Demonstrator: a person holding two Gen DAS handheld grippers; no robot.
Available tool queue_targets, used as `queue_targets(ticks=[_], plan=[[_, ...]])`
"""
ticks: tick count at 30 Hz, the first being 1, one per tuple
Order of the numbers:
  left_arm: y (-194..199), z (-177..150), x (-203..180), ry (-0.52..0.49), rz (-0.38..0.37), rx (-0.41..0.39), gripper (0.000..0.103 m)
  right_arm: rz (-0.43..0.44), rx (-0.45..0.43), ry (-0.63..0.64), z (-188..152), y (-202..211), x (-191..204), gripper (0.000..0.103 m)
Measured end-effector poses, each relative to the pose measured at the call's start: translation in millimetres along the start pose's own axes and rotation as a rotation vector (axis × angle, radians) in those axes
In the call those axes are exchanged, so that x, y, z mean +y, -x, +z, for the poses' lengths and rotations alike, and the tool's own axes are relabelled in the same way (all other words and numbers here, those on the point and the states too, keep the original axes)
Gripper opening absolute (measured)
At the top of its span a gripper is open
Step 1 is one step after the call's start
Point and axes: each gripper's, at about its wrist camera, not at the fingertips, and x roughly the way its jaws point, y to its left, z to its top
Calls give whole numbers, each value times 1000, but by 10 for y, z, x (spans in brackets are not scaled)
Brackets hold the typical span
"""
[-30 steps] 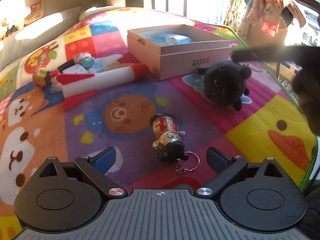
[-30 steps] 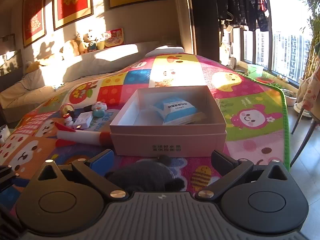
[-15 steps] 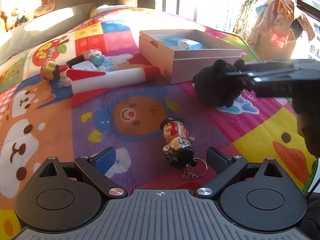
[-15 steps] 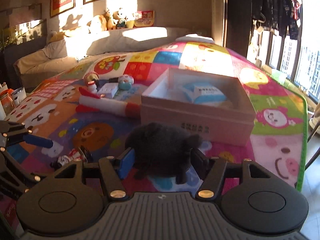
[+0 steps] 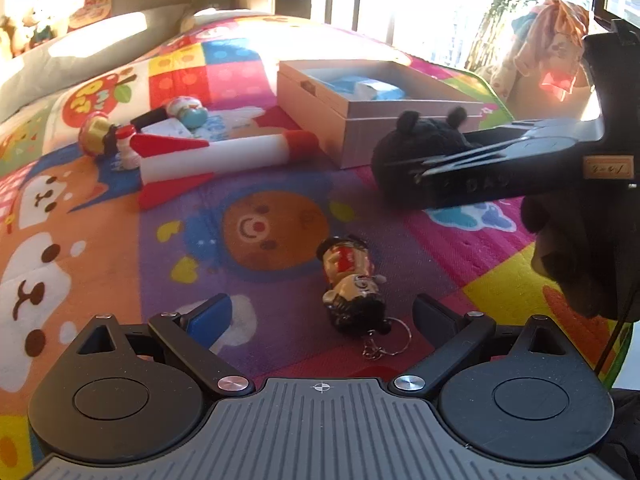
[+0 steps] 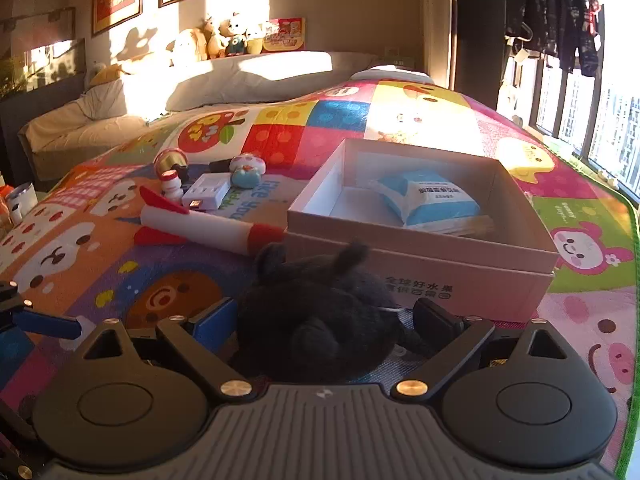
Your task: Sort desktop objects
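Note:
My right gripper (image 6: 324, 320) is shut on a black plush toy (image 6: 316, 320) and holds it just in front of an open pink cardboard box (image 6: 460, 276) with a blue packet (image 6: 428, 198) inside. In the left wrist view the plush (image 5: 404, 148) sits in the right gripper's fingers (image 5: 464, 160) beside the box (image 5: 368, 132). My left gripper (image 5: 322, 316) is open and empty, low over the mat, with a doll keychain (image 5: 352, 284) lying between its fingertips.
A red and white toy rocket (image 5: 216, 152) lies left of the box. Behind it are a small white box (image 6: 206, 196), a mushroom figure (image 6: 246, 170), a round gold toy (image 6: 170, 162) and a little bottle (image 6: 172, 186). The colourful play mat (image 6: 120, 240) ends at a green edge on the right.
My right gripper closed on the black plush toy and lifted it toward the box. My left gripper stayed open and drifted slightly over the keychain.

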Motion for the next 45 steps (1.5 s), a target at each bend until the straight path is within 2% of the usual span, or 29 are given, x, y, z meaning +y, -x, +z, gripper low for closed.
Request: queue_targets(ticks=[2, 4, 7, 13, 15, 16, 17, 20, 23, 27, 28, 29, 35, 37, 39, 40, 42, 44, 45], plan=[[-20, 10, -16, 1, 2, -2, 100, -4, 10, 17, -21, -43, 45, 95], [-30, 21, -28, 3, 8, -3, 98, -16, 18, 39, -23, -79, 78, 89], [-26, 38, -58, -8, 5, 0, 77, -22, 24, 27, 8, -50, 68, 86], [-48, 66, -203, -65, -6, -17, 72, -23, -5, 17, -18, 280, -12, 86], [-94, 76, -264, -94, 2, -22, 63, -21, -2, 12, -40, 386, -42, 86], [-115, 76, -288, -106, 9, -20, 47, -20, 0, 7, -54, 444, -61, 86], [-127, 73, -314, -120, 21, -20, 37, -21, 2, 4, -65, 489, -78, 86], [-63, 64, -371, -155, 14, -36, 36, -26, 8, -7, -89, 646, -135, 86], [85, 125, -417, -175, 1, -80, 36, -34, -6, -12, -90, 841, -206, 86], [250, 468, -440, -176, -20, -196, 33, -64, -65, -17, -15, 1115, -288, 86], [262, 590, -452, -191, -19, -229, 22, -68, -89, -23, 30, 1174, -314, 86], [266, 721, -463, -202, -16, -262, 15, -74, -116, -31, 103, 1228, -345, 86], [111, 1554, -507, -203, -22, -419, 14, -123, -263, -70, 742, 1282, -650, 86], [37, 1769, -492, -197, -5, -444, 15, -116, -275, -104, 1006, 1155, -799, 86], [-21, 1897, -413, -169, 3, -446, 18, -79, -251, -144, 1219, 951, -953, 89], [-35, 1914, -362, -150, 10, -443, 22, -48, -211, -162, 1314, 781, -1042, 92], [-28, 1833, -218, -124, 24, -423, 40, -42, -156, -211, 1369, 514, -1172, 92], [-23, 1635, -75, -102, 36, -384, 59, -43, -138, -254, 1312, 372, -1260, 92], [-52, 1516, -6, -91, 39, -346, 61, -35, -140, -270, 1266, 361, -1289, 92]])
